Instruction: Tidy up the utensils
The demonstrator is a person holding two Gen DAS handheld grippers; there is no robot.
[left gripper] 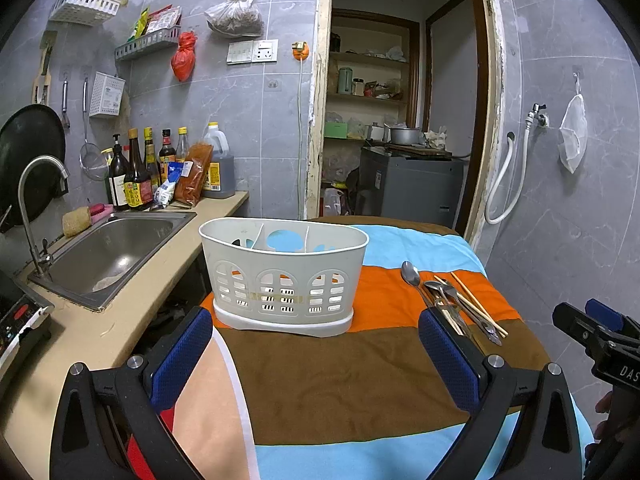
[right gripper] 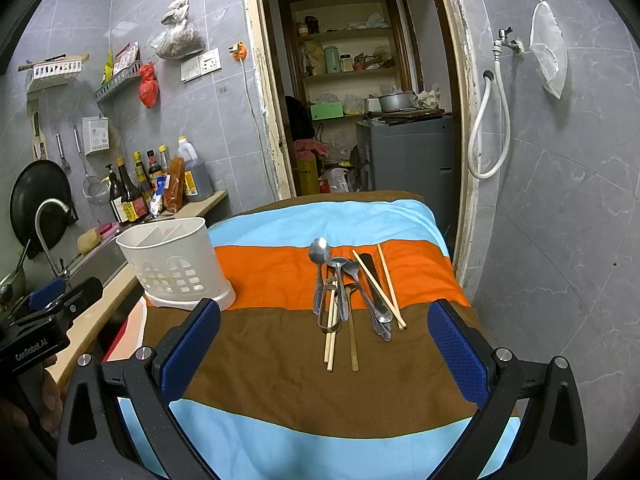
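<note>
A white plastic utensil holder (left gripper: pixel 283 276) (right gripper: pixel 176 264) with three compartments stands on the striped cloth, all of them without utensils. To its right lies a loose pile of utensils (right gripper: pixel 352 292) (left gripper: pixel 452 300): metal spoons (right gripper: pixel 320 256), wooden chopsticks (right gripper: pixel 380 284) and a dark-handled piece. My left gripper (left gripper: pixel 316 340) is open, hovering just in front of the holder. My right gripper (right gripper: pixel 324 340) is open, low over the cloth in front of the pile, with chopstick ends reaching between its fingers but untouched.
The striped cloth (right gripper: pixel 280 380) covers a small table. A steel sink (left gripper: pixel 116 256) with a tap (left gripper: pixel 40 196) and a row of sauce bottles (left gripper: pixel 152 172) stands to the left. A tiled wall with a hose (right gripper: pixel 488 128) rises close on the right. A doorway lies behind.
</note>
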